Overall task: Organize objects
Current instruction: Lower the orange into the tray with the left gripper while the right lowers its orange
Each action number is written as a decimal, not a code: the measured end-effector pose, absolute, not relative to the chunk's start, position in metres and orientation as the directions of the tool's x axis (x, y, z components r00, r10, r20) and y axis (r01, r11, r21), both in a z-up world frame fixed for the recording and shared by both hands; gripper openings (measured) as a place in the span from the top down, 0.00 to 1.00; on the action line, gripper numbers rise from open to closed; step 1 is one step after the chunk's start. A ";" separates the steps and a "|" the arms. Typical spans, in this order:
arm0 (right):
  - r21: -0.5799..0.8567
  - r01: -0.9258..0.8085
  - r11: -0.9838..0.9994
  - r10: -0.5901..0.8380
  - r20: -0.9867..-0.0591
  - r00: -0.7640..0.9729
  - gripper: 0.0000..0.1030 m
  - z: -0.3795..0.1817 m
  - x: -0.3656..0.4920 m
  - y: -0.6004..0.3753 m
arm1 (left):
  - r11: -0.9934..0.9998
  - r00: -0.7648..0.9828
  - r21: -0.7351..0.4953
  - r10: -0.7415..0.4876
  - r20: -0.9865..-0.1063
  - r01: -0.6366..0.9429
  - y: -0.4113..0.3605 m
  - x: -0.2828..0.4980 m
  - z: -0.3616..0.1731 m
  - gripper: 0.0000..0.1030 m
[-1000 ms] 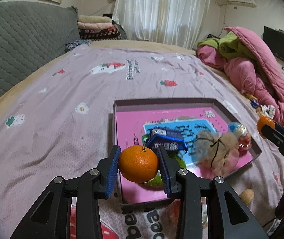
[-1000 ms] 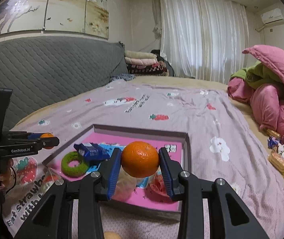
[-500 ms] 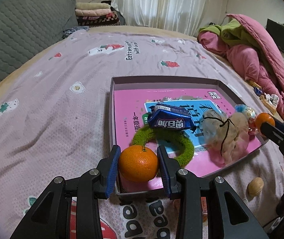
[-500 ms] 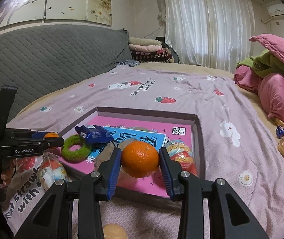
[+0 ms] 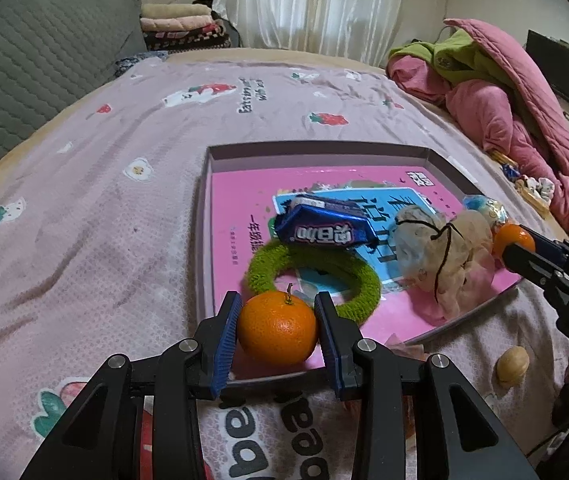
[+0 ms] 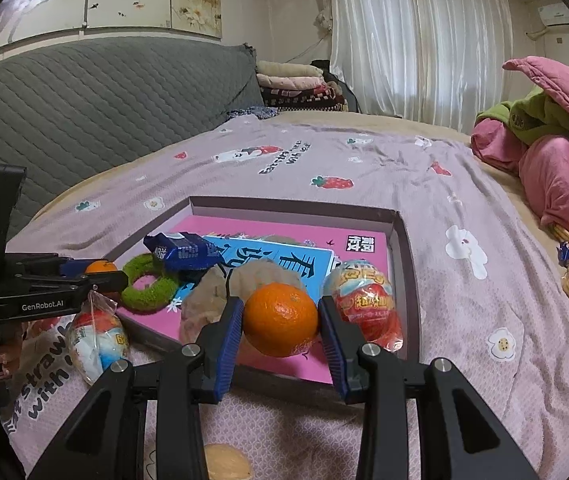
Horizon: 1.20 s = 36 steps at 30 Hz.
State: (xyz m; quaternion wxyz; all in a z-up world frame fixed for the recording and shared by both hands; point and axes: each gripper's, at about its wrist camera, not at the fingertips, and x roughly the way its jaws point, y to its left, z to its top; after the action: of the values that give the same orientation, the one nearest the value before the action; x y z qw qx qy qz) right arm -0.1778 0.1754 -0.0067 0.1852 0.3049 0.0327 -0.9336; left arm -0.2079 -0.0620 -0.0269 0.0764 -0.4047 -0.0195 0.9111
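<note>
— Pinching what, low in each frame?
— Left tongs [image 5: 278, 330] grip a round orange tangerine [image 5: 277, 329]; right tongs [image 6: 280, 326] grip another tangerine [image 6: 281, 320], above the pink-lined shallow tray [image 5: 204, 216].

Black tongs [image 5: 279, 334], blue ribbed pads [image 5: 226, 340], silver screws

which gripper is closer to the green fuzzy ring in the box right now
Left. The left gripper sits right at the green ring; the right gripper is farther across the box.
</note>
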 end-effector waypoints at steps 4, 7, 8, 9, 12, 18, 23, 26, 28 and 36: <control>0.046 0.366 -0.930 -0.320 -0.590 -0.741 0.62 -0.010 -0.178 0.173 | -0.987 -0.667 -0.096 0.157 -0.728 -0.127 -0.060 -0.208 -0.028 0.63; 0.043 0.364 -0.930 -0.317 -0.592 -0.741 0.62 -0.011 -0.179 0.172 | -0.987 -0.669 -0.099 0.161 -0.725 -0.129 -0.059 -0.208 -0.029 0.63; 0.042 0.362 -0.931 -0.315 -0.592 -0.742 0.62 -0.012 -0.179 0.172 | -0.985 -0.668 -0.105 0.168 -0.725 -0.133 -0.059 -0.209 -0.029 0.63; 0.043 0.362 -0.931 -0.315 -0.593 -0.741 0.62 -0.012 -0.180 0.172 | -0.985 -0.669 -0.109 0.171 -0.724 -0.133 -0.059 -0.209 -0.029 0.63; 0.044 0.361 -0.932 -0.314 -0.599 -0.737 0.62 -0.014 -0.182 0.171 | -0.984 -0.669 -0.114 0.176 -0.722 -0.136 -0.057 -0.209 -0.030 0.63; 0.042 0.363 -0.931 -0.312 -0.611 -0.727 0.62 -0.018 -0.186 0.168 | -0.983 -0.673 -0.122 0.185 -0.716 -0.140 -0.055 -0.211 -0.031 0.63; 0.035 0.365 -0.930 -0.307 -0.617 -0.725 0.62 -0.021 -0.189 0.163 | -0.982 -0.675 -0.129 0.187 -0.714 -0.136 -0.054 -0.213 -0.032 0.63; 0.032 0.367 -0.930 -0.306 -0.622 -0.721 0.62 -0.022 -0.191 0.161 | -0.982 -0.678 -0.132 0.189 -0.710 -0.135 -0.053 -0.213 -0.032 0.63; 0.031 0.366 -0.930 -0.303 -0.626 -0.719 0.62 -0.024 -0.192 0.160 | -0.982 -0.681 -0.127 0.186 -0.708 -0.137 -0.051 -0.213 -0.032 0.63; 0.026 0.373 -0.927 -0.303 -0.638 -0.708 0.62 -0.027 -0.195 0.158 | -0.984 -0.688 -0.105 0.175 -0.704 -0.142 -0.046 -0.210 -0.031 0.63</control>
State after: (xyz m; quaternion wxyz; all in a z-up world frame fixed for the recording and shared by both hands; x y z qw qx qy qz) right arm -0.1952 0.1576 -0.0273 0.1833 0.3356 0.0525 -0.9225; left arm -0.2095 -0.0456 -0.0311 0.0863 -0.3852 -0.0208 0.9186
